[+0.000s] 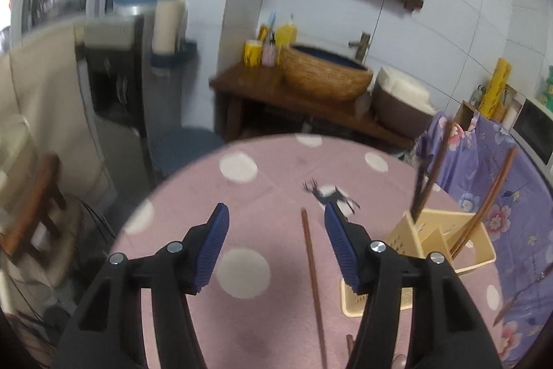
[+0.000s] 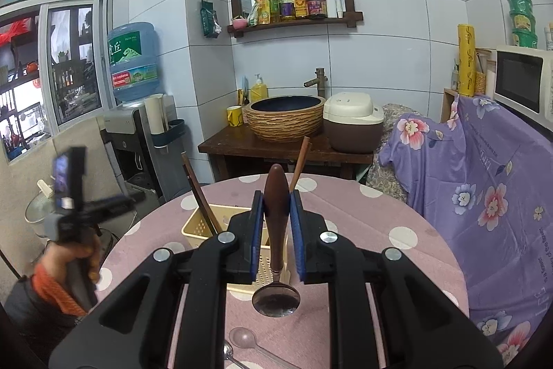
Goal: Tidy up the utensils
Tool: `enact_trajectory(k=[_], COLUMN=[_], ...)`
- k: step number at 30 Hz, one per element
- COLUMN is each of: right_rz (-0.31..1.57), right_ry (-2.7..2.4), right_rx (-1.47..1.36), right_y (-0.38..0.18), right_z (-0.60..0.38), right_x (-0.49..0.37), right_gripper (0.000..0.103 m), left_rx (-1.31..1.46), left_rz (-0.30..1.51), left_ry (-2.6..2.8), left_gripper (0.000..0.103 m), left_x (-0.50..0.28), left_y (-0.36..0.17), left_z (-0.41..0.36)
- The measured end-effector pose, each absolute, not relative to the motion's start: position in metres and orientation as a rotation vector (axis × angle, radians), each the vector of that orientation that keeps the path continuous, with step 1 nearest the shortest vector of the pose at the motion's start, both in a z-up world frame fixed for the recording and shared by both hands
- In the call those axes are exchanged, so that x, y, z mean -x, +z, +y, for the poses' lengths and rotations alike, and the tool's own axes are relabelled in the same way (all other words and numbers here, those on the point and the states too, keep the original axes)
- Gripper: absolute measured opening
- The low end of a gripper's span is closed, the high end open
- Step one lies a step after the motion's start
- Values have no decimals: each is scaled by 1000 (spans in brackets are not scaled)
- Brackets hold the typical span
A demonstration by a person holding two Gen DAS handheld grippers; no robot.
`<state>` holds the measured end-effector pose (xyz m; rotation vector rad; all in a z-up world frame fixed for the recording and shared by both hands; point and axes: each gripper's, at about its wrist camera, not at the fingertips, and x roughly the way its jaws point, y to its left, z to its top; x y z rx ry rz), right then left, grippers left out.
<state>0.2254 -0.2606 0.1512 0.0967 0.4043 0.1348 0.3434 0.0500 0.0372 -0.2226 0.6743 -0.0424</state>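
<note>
My right gripper [image 2: 275, 196] is shut on a spoon with a brown wooden handle [image 2: 276, 196] and a metal bowl [image 2: 275, 300] that hangs down over the pink dotted table. Behind it stands the cream utensil caddy [image 2: 198, 225] with two brown chopsticks [image 2: 202, 196] leaning in it. My left gripper [image 1: 276, 223] is open and empty above the table; one chopstick [image 1: 312, 279] lies on the cloth between its fingers. The caddy [image 1: 449, 241] is to its right with chopsticks [image 1: 484, 213] in it. The left gripper also shows, blurred, in the right wrist view [image 2: 69, 196].
A clear plastic spoon [image 2: 243, 338] and a metal spoon [image 2: 228, 351] lie on the table near me. The round table [image 1: 242, 196] has a drop at its far edge. A purple flowered cloth [image 2: 484, 178] covers furniture on the right. A basin stand [image 2: 287, 120] and water dispenser [image 2: 134, 127] stand behind.
</note>
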Motion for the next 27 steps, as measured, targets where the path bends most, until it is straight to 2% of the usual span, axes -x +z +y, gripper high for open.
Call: enact_trajectory(k=[5, 9, 12, 17, 27], right_rz=[406, 420, 425, 432, 447], right_ry=[121, 115, 109, 100, 87], right_rx=[-79, -96, -100, -112, -126], right_y=[141, 133, 129, 124, 117], right_z=[-263, -269, -272, -279, -280], right_x=[-220, -221, -222, -226, -233], right_gripper=[16, 16, 16, 16, 16], left_rx=[169, 127, 66, 60, -26], left_rz=[785, 827, 859, 906, 925], left_ry=[-73, -62, -37, -42, -31], left_gripper=[58, 56, 49, 40, 36], left_x=[-377, -397, -411, -425, -440], left_y=[-15, -37, -51, -68, -83], left_z=[25, 9, -2, -5, -16])
